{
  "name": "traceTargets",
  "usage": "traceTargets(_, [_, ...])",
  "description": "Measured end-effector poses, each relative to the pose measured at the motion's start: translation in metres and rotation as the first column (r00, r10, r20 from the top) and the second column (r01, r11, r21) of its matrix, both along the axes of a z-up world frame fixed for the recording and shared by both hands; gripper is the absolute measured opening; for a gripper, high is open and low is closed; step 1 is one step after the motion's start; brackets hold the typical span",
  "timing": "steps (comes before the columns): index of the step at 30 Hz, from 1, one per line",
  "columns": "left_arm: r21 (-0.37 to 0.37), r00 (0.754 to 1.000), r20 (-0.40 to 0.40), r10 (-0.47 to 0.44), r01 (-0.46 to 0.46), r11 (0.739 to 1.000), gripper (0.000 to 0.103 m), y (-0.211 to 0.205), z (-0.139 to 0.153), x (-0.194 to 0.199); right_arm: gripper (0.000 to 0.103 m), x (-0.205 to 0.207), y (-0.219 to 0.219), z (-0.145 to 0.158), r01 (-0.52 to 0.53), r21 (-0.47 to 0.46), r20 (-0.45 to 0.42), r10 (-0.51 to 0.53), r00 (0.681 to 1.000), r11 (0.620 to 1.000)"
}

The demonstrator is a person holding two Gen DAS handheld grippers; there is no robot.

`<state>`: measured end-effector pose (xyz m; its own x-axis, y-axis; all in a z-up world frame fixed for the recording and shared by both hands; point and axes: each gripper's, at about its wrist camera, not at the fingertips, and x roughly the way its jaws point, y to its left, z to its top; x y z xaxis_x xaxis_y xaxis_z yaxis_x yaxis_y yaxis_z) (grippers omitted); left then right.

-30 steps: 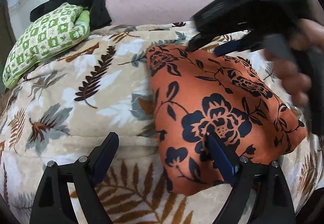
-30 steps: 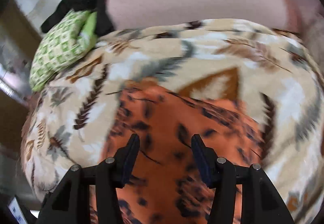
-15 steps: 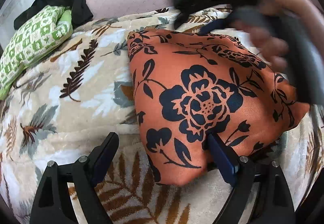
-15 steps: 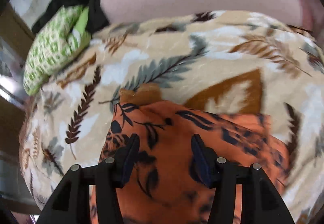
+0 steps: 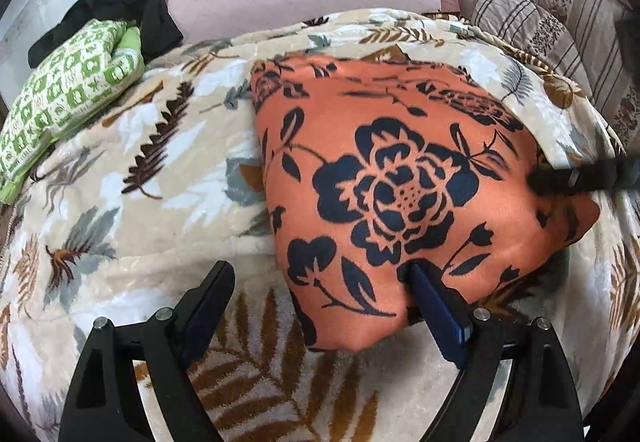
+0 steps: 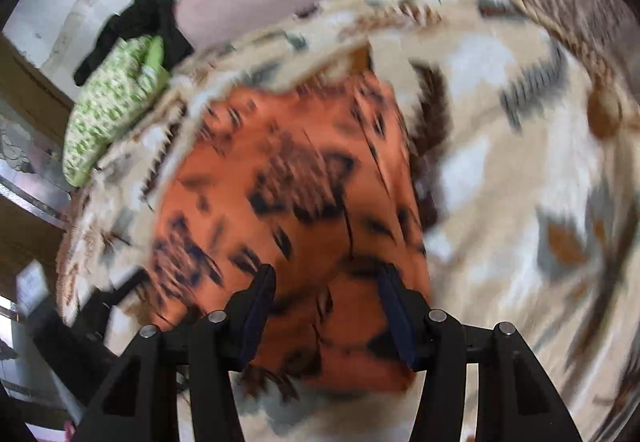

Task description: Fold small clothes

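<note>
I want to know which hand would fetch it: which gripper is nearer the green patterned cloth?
Probably left. The left gripper sits at the orange floral garment's near-left edge, on the green patterned cloth's side; the right gripper hangs over the garment's far-right side.

An orange garment (image 5: pixel 400 182) printed with dark flowers lies folded on the leaf-patterned blanket (image 5: pixel 140 170), the left gripper (image 5: pixel 320 282) spread wide over the garment's near edge, one pad touching it, a green checked cloth (image 5: pixel 68 90) far left.
</note>
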<state>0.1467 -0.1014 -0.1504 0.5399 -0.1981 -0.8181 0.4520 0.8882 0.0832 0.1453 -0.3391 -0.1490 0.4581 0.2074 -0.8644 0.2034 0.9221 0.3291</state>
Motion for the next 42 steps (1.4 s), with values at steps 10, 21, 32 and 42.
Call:
traceTargets(10, [-0.099,0.994,0.108,-0.009,0.019,0.995,0.090,0.024,0.036,-0.006,0.060,-0.015,-0.007,0.000,0.074,-0.021,0.015,-0.073,0.997,0.997])
traceTargets(21, [-0.093,0.995,0.023,0.101,-0.099,0.991,0.090,0.028,0.021,0.019,0.062,-0.024,0.012,0.065,0.041,0.037,0.252,-0.049,0.967,0.998])
traceTargets(32, [-0.090,0.988,0.114,0.109,-0.099,0.991,0.090,0.022,0.034,0.015,0.027,-0.044,-0.015,-0.014,0.025,0.133,0.153,-0.045,0.987,0.991])
traceTargets(42, [0.010,0.985,0.155,0.073,-0.076,0.997,0.090,0.009,0.019,0.011,0.030,-0.045,0.000,-0.023,-0.006,-0.118,0.122,0.020,0.992,0.993])
